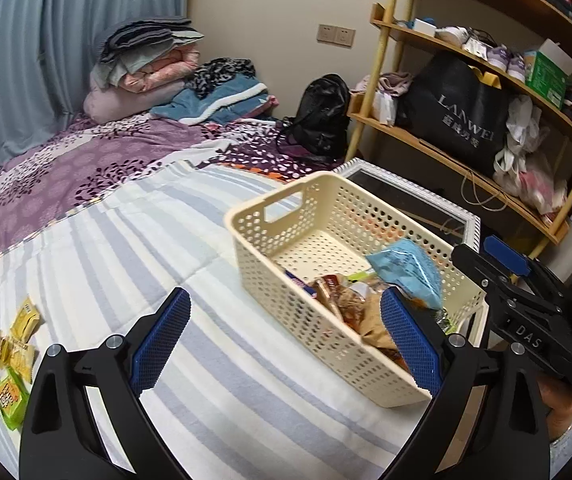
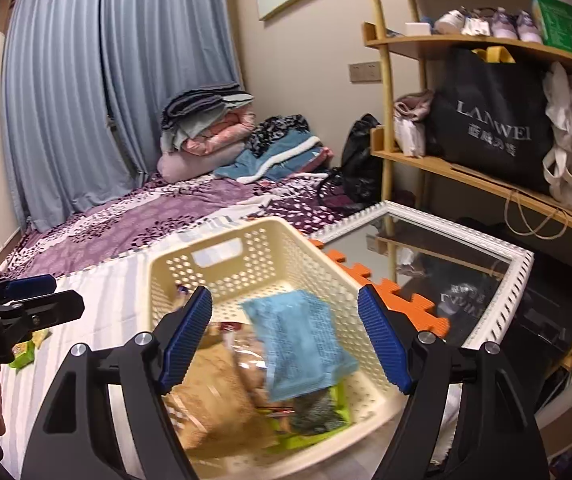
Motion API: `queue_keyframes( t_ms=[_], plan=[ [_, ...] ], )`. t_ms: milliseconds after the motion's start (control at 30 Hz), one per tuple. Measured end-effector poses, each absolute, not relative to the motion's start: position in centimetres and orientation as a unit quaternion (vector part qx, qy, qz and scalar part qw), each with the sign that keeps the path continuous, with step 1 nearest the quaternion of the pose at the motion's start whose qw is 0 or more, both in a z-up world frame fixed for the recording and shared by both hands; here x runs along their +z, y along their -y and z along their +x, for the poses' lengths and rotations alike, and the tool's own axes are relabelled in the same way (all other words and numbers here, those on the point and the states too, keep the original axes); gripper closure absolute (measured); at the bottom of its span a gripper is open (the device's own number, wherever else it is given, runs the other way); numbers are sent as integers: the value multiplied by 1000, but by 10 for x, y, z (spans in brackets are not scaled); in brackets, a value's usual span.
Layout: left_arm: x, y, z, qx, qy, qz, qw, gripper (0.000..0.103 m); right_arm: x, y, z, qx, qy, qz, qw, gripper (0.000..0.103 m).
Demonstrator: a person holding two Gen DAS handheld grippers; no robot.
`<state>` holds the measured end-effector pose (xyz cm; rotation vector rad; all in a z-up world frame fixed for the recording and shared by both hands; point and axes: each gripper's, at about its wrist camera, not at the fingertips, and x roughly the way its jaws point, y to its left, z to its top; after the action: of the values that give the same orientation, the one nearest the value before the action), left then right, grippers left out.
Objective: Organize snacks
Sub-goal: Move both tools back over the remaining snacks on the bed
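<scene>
A cream perforated basket (image 1: 286, 312) sits on the striped bedspread, holding several snack packets in brown and orange wrappers (image 1: 350, 304). A light blue packet (image 1: 406, 268) lies on top of the pile, and it looks blurred in the right wrist view (image 2: 298, 340). My left gripper (image 1: 286, 340) hangs open over the basket's near corner, nothing between its pads. My right gripper (image 2: 286, 332) is open above the basket (image 2: 173, 256), its pads apart from the blue packet below them. Yellow packets (image 1: 21, 328) and a green packet (image 1: 9, 396) lie on the bed at far left.
A white-framed mirror (image 2: 518, 280) and orange foam mat (image 2: 366, 272) lie just right of the basket. Wooden shelves (image 1: 446, 144) with bags and shoes stand beyond. Folded bedding (image 1: 145, 76) and a black backpack (image 1: 322, 116) sit at the bed's far end.
</scene>
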<state>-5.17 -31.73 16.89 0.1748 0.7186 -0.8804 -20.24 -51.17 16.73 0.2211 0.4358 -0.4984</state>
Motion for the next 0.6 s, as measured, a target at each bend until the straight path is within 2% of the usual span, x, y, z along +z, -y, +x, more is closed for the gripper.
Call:
queue_keyframes(
  t_ms=[267,600],
  plan=[
    [170,273,-36,-368,-328,69,868,5,176,479,-182,-208,-212,96,950,24],
    [166,229,-17,-302,-325,57,894,3,174,434,-158,-152,-225,80,959,24]
  ],
)
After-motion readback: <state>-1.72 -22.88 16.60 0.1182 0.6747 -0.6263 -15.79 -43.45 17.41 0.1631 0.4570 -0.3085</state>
